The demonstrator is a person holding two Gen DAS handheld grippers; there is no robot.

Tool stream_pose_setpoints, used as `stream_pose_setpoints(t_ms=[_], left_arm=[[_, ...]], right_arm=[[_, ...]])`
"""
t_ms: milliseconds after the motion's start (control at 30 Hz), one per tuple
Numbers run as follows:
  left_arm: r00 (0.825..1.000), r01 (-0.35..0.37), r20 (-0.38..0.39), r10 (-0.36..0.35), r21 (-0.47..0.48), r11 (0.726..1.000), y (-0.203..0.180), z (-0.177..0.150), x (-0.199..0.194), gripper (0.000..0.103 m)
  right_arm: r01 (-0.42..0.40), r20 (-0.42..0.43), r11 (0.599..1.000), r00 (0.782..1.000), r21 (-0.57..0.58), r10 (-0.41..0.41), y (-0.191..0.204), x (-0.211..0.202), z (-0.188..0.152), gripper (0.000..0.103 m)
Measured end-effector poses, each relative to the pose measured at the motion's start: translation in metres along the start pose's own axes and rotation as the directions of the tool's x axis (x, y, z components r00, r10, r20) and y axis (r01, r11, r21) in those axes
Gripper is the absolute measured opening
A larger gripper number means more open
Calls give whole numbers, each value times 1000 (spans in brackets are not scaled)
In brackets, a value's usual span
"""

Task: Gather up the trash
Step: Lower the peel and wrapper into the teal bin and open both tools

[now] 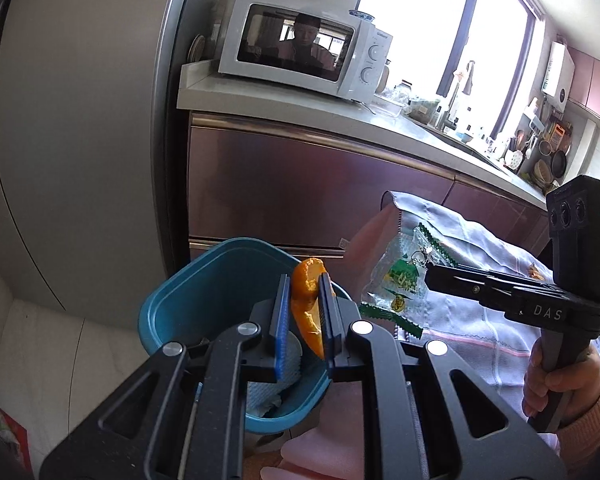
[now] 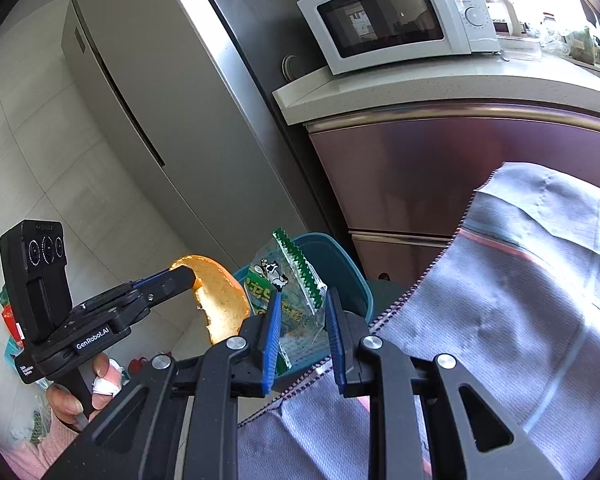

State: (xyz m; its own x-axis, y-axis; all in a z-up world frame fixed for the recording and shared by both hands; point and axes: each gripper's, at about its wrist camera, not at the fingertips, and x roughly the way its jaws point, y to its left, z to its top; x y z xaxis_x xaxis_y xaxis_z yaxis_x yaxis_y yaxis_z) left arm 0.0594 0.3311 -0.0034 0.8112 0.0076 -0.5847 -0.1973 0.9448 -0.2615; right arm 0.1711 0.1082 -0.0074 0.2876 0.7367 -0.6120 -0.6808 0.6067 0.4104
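Left gripper (image 1: 305,312) was clamped on an orange peel (image 1: 309,308), the curved strip pinched between the two blue pads (image 1: 281,320) and standing up past the fingertips. The peel hung over the near rim of a teal bin (image 1: 204,280). Crumpled white paper (image 1: 266,398) lay inside the bin.

Right gripper (image 2: 303,320) held a clear wrapper (image 2: 290,296) with green print and zigzag edges; its fingers were closed on the wrapper's lower part, though the right pad's contact could not be confirmed. From the left wrist view the same wrapper (image 1: 404,276) sat at the tip of the right gripper (image 1: 430,274), just right of the bin and above the cloth. From the right wrist view the bin (image 2: 340,264) lay directly behind the wrapper, with the left gripper (image 2: 182,276) and peel (image 2: 220,300) just left of it.

A grey cloth (image 2: 520,300) with striped edges covered the surface to the right. Behind stood a fridge (image 1: 80,120), a purple cabinet (image 1: 300,184), and a white microwave (image 1: 300,44) on the counter (image 1: 284,100).
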Motion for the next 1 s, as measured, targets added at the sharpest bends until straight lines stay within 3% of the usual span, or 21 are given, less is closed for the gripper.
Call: stream_pose_setpoints(t_ms=[500, 833, 933, 1000], left_arm=[[996, -78, -56, 76, -32, 996, 23, -4, 42, 14], [987, -115, -118, 110, -38, 993, 30, -12, 77, 15], [984, -122, -137, 116, -37, 992, 29, -16, 88, 17], [983, -123, -143, 116, -41, 992, 30, -18, 93, 17]], right_arm=[[58, -130, 998, 990, -28, -61, 3, 68, 17, 21], [87, -207, 995, 974, -43, -95, 4, 92, 15, 22], [94, -222, 995, 970, -35, -99, 2, 98, 13, 31], [89, -217, 996, 972, -22, -92, 0, 97, 14, 32]])
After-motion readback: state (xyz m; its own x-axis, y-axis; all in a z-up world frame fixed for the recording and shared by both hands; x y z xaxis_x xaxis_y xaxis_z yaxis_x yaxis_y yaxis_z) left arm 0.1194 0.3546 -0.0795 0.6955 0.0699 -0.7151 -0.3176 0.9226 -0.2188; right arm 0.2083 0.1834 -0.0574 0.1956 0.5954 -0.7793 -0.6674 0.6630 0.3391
